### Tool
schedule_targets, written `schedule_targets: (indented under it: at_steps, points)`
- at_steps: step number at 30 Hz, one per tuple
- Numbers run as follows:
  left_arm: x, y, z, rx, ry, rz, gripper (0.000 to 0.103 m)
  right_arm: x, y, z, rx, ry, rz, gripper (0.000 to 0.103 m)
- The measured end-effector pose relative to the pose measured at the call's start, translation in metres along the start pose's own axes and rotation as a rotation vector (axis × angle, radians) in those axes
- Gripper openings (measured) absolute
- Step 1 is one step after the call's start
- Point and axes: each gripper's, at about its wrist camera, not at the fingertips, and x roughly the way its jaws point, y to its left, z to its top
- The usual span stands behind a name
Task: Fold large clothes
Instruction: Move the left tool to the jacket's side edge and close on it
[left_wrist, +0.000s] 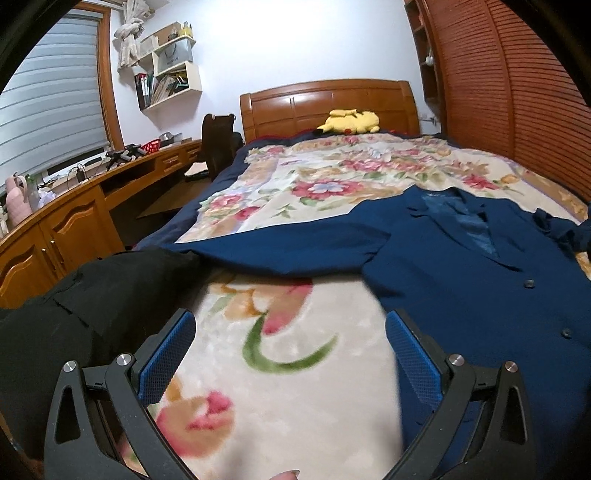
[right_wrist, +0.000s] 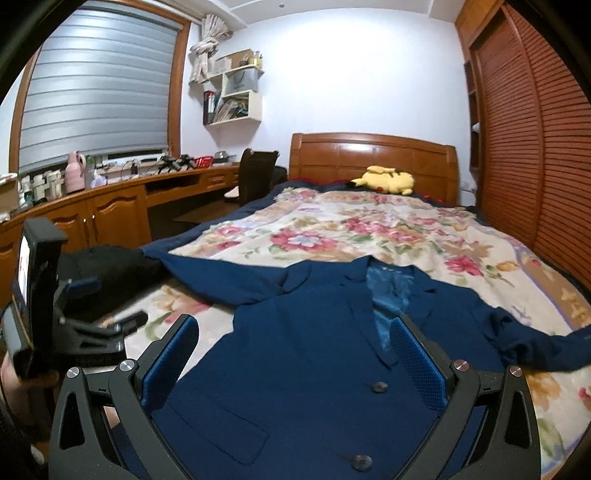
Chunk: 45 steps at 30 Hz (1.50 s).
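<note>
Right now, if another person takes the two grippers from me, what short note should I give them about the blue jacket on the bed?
Left gripper: open, holds nothing, above the floral blanket beside the jacket.
Right gripper: open, holds nothing, above the jacket front.
Blue jacket: lies flat, front up, buttoned, collar toward the headboard, both sleeves spread out.
A black garment lies at the bed's left edge.
Done: jacket laid out. Left: every fold; nothing is folded yet.
</note>
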Motion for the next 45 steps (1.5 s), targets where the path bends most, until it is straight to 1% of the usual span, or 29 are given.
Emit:
schedule_targets:
  at_steps: [2, 4, 6, 11, 12, 13, 15, 16, 17, 18, 19, 21, 25, 29, 31, 34, 37, 41, 42, 43, 44, 45]
  points:
    - [0.009, 0.005, 0.004, 0.001, 0.015, -0.013, 0.103, 0.014, -0.001, -0.001, -0.017, 0.022, 0.004, 0.103]
    - [0.025, 0.010, 0.011, -0.002, 0.052, -0.034, 0.103, 0.029, -0.005, -0.006, -0.028, 0.049, 0.002, 0.103]
    - [0.037, 0.015, 0.019, -0.010, 0.078, -0.046, 0.103, 0.040, -0.008, -0.007, -0.026, 0.067, 0.018, 0.103]
    - [0.071, 0.024, 0.037, -0.018, 0.136, -0.055, 0.103, 0.059, -0.011, -0.004, -0.045, 0.096, 0.045, 0.103]
    - [0.078, 0.025, 0.040, -0.020, 0.151, -0.063, 0.103, 0.062, -0.016, -0.004, -0.041, 0.102, 0.054, 0.103]
    - [0.082, 0.027, 0.041, -0.024, 0.160, -0.078, 0.103, 0.064, -0.008, 0.000, -0.041, 0.104, 0.056, 0.103]
    - [0.091, 0.031, 0.044, -0.041, 0.170, -0.121, 0.103, 0.067, -0.009, 0.005, -0.037, 0.118, 0.066, 0.103]
    - [0.097, 0.033, 0.046, -0.047, 0.171, -0.123, 0.102, 0.072, -0.007, 0.007, -0.041, 0.126, 0.071, 0.103]
    - [0.100, 0.035, 0.047, -0.050, 0.171, -0.121, 0.100, 0.074, -0.007, 0.010, -0.048, 0.132, 0.076, 0.103]
    - [0.106, 0.036, 0.049, -0.054, 0.172, -0.110, 0.095, 0.071, -0.003, 0.011, -0.055, 0.134, 0.078, 0.103]
    - [0.111, 0.038, 0.051, -0.062, 0.171, -0.102, 0.087, 0.072, -0.003, 0.011, -0.060, 0.137, 0.081, 0.103]
    - [0.125, 0.047, 0.055, -0.103, 0.179, -0.095, 0.077, 0.069, 0.004, 0.012, -0.063, 0.143, 0.089, 0.103]
    - [0.150, 0.062, 0.064, -0.170, 0.213, -0.082, 0.066, 0.070, 0.002, 0.013, -0.056, 0.147, 0.101, 0.103]
    - [0.171, 0.070, 0.071, -0.218, 0.257, -0.050, 0.065, 0.075, 0.003, 0.010, -0.048, 0.162, 0.116, 0.103]
    - [0.176, 0.070, 0.070, -0.220, 0.277, -0.036, 0.065, 0.075, 0.005, 0.009, -0.048, 0.170, 0.113, 0.103]
    - [0.185, 0.071, 0.068, -0.220, 0.305, 0.005, 0.065, 0.071, 0.006, 0.008, -0.045, 0.174, 0.120, 0.103]
    - [0.194, 0.079, 0.064, -0.254, 0.332, 0.012, 0.065, 0.069, 0.004, 0.008, -0.034, 0.180, 0.122, 0.103]
    - [0.201, 0.073, 0.059, -0.219, 0.362, 0.035, 0.065, 0.069, 0.003, 0.009, -0.020, 0.184, 0.124, 0.103]
    - [0.202, 0.073, 0.059, -0.215, 0.365, 0.032, 0.063, 0.069, 0.004, 0.008, -0.019, 0.186, 0.124, 0.103]
    - [0.203, 0.073, 0.059, -0.216, 0.359, 0.021, 0.050, 0.068, 0.006, 0.008, -0.020, 0.187, 0.123, 0.103]
    - [0.206, 0.072, 0.060, -0.215, 0.367, 0.016, 0.045, 0.068, 0.006, 0.008, -0.020, 0.188, 0.123, 0.103]
    - [0.209, 0.072, 0.062, -0.215, 0.379, 0.022, 0.043, 0.068, 0.007, 0.008, -0.021, 0.189, 0.122, 0.103]
